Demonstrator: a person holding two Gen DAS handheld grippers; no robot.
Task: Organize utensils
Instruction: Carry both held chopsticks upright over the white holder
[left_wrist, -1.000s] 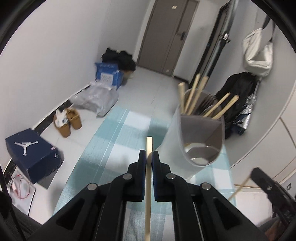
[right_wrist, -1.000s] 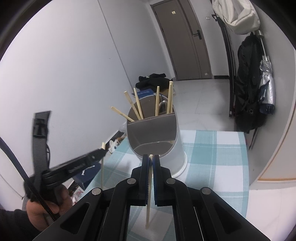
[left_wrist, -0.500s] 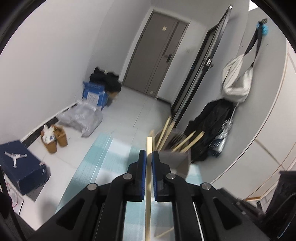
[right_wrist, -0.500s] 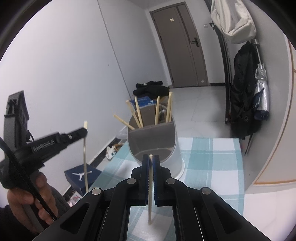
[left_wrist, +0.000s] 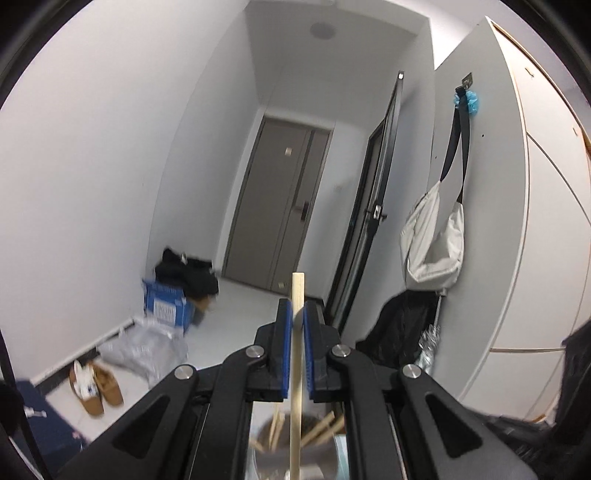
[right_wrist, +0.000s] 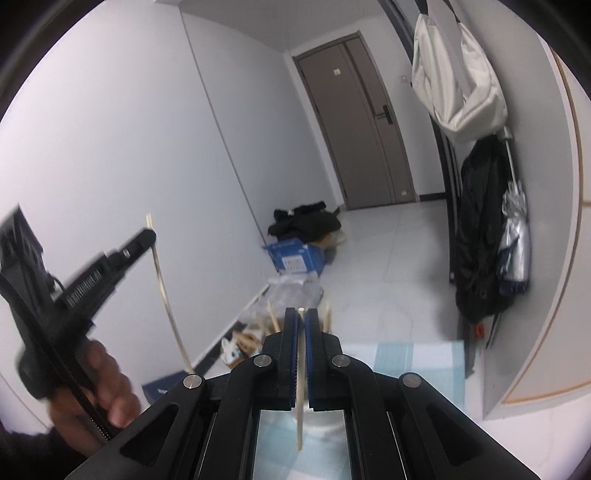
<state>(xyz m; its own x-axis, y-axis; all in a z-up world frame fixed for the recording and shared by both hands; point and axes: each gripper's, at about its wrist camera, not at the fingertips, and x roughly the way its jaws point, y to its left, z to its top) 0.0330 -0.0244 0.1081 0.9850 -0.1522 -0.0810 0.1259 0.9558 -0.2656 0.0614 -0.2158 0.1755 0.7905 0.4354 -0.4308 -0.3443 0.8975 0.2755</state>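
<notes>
Left wrist view: left gripper (left_wrist: 297, 314) pinches a square wooden chopstick (left_wrist: 296, 373); right gripper (right_wrist: 301, 318) clamps a thin chopstick (right_wrist: 300, 384).

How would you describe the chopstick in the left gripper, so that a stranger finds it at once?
Find the grey door. In front of it the left gripper pinches one pale wooden chopstick upright between blue pads. Others lean loose in the holder below; this one is clamped.

Table under teal checked cloth (right_wrist: 417, 363), white utensil holder (right_wrist: 332, 421) standing on it
</notes>
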